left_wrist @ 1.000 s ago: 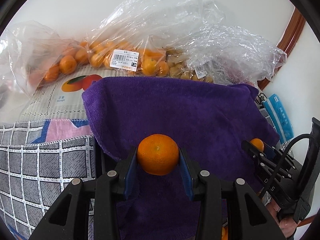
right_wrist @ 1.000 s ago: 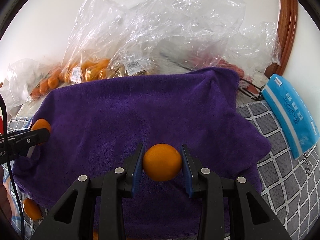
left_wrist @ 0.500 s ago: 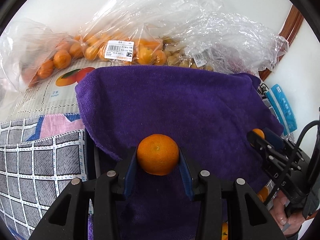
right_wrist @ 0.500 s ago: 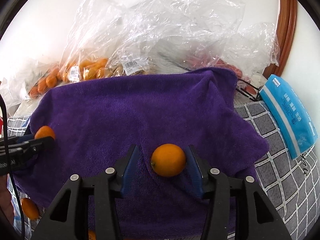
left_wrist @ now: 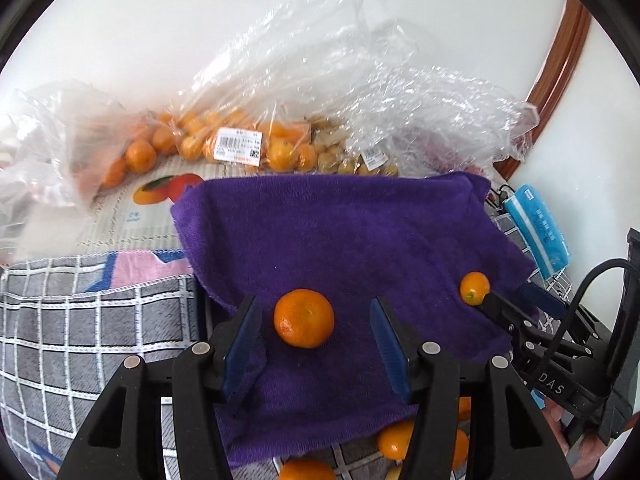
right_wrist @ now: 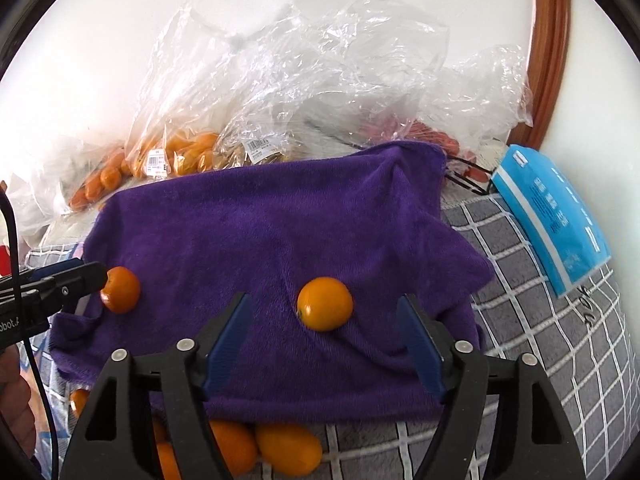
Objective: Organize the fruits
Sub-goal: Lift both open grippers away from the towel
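Your left claw (left_wrist: pixel 316 344) has just been opening, and its mandarin (left_wrist: pixel 304 323) lies free on the purple towel (left_wrist: pixel 340 240) between the parted pads. Your right claw (right_wrist: pixel 326 344) has just been opening too; its orange (right_wrist: pixel 325 303) rests on the towel between the spread pads, touching neither.

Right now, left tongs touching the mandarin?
Apart. The left wrist view shows purple towel on both sides of the mandarin, between it and the left tongs' blue pads, which have just been opening.

Ahead of your left claw (left_wrist: pixel 316 344): plush, matt purple towel (left_wrist: pixel 340 232), dimpled mandarin (left_wrist: pixel 303 323). Beyond lie crinkled glossy plastic bags (left_wrist: pixel 360 92). Right claw (right_wrist: pixel 326 344): smooth, shiny kumquat (right_wrist: pixel 325 303).
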